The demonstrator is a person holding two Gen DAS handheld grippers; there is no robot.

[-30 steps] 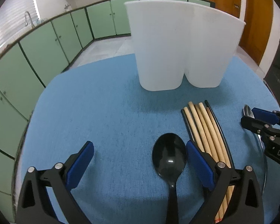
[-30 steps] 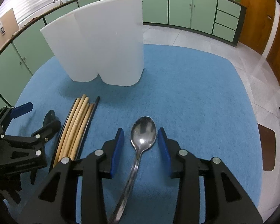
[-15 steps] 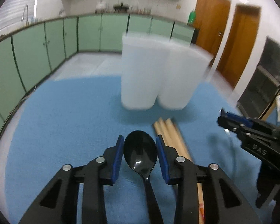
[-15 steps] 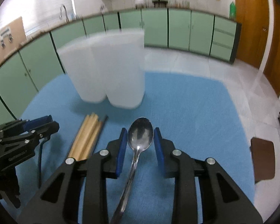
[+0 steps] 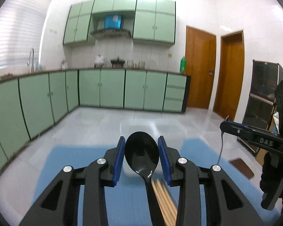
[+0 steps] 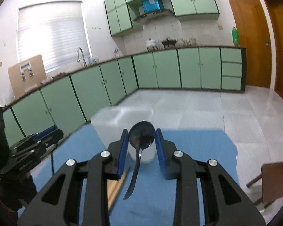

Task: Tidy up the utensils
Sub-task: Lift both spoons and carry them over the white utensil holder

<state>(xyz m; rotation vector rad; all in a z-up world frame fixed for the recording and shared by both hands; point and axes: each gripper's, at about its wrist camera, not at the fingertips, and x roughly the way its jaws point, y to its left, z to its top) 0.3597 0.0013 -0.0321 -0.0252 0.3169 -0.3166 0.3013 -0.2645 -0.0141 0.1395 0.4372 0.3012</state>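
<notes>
A black plastic spoon [image 5: 141,150] is clamped by its bowl between the blue pads of my left gripper [image 5: 141,147], lifted off the blue-covered table [image 5: 66,162]. My right gripper [image 6: 141,139] is shut on a metal spoon [image 6: 141,137] the same way, handle hanging down. The white two-compartment holder [image 6: 113,124] stands just beyond and below both, blurred. Wooden chopsticks [image 5: 163,197] lie on the cloth under the grippers, also seen as chopsticks [image 6: 116,186] in the right wrist view. Each view shows the other gripper at its edge: right gripper [image 5: 224,127], left gripper [image 6: 55,132].
Green kitchen cabinets [image 5: 111,90] and a counter run along the far walls, with tiled floor between them and the table. Wooden doors [image 5: 200,69] stand at the right. A brown stool [image 6: 273,177] sits beside the table's right edge.
Both grippers closed on their spoons, lifted them off the cloth and tilted up. The holder and chopsticks dropped low in view and the room's walls came into sight.
</notes>
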